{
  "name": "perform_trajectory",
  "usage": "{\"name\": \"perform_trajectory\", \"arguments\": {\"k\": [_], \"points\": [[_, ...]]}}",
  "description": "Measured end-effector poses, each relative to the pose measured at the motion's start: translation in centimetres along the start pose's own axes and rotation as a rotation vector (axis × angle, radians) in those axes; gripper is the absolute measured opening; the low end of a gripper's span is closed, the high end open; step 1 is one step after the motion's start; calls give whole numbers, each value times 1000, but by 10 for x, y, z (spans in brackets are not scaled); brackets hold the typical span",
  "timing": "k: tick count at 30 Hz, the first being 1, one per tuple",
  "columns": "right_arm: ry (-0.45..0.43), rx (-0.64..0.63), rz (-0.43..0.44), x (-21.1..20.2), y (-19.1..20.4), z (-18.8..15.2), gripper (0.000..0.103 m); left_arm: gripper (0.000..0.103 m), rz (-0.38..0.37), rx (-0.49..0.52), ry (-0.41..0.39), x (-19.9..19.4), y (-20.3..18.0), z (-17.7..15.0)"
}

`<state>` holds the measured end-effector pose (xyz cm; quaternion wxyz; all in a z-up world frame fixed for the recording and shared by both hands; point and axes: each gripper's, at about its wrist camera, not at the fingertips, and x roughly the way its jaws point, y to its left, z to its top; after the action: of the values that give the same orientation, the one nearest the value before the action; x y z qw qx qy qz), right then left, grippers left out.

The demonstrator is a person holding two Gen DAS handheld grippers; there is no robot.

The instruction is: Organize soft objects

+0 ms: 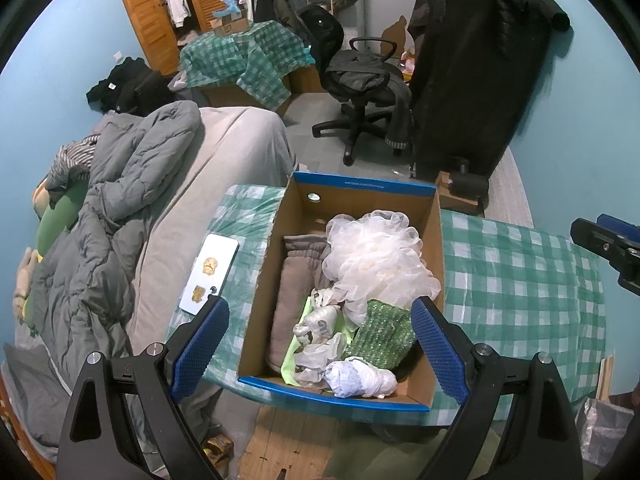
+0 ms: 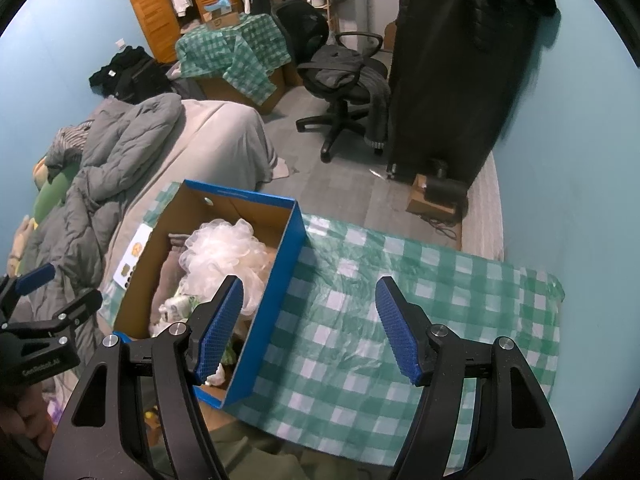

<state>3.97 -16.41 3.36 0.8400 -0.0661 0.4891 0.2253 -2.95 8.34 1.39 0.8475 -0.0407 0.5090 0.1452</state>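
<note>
While you hold the left hand-held gripper (image 1: 320, 344) spread wide above it, one cardboard box (image 1: 362, 196) on the table (image 1: 516, 280) contains one white mesh pouf (image 1: 380, 260), one green sponge (image 1: 382, 334) and one brown towel (image 1: 292, 292). Your right hand-held gripper (image 2: 310, 328) hangs empty, jaws apart, over the checked cloth.

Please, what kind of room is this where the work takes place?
Most likely a bedroom at home: a bed with a rumpled grey quilted duvet, wooden louvred wardrobe doors with clothes hanging, and a black swivel office chair. The blue-rimmed cardboard box sits on a green checked cloth.
</note>
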Motion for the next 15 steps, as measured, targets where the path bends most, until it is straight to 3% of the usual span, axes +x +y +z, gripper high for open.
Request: {"name": "perform_trajectory", "arguments": {"k": [15], "points": [[5, -11, 10, 2, 3, 4, 68, 93, 7, 0, 1, 2, 2, 1]]}}
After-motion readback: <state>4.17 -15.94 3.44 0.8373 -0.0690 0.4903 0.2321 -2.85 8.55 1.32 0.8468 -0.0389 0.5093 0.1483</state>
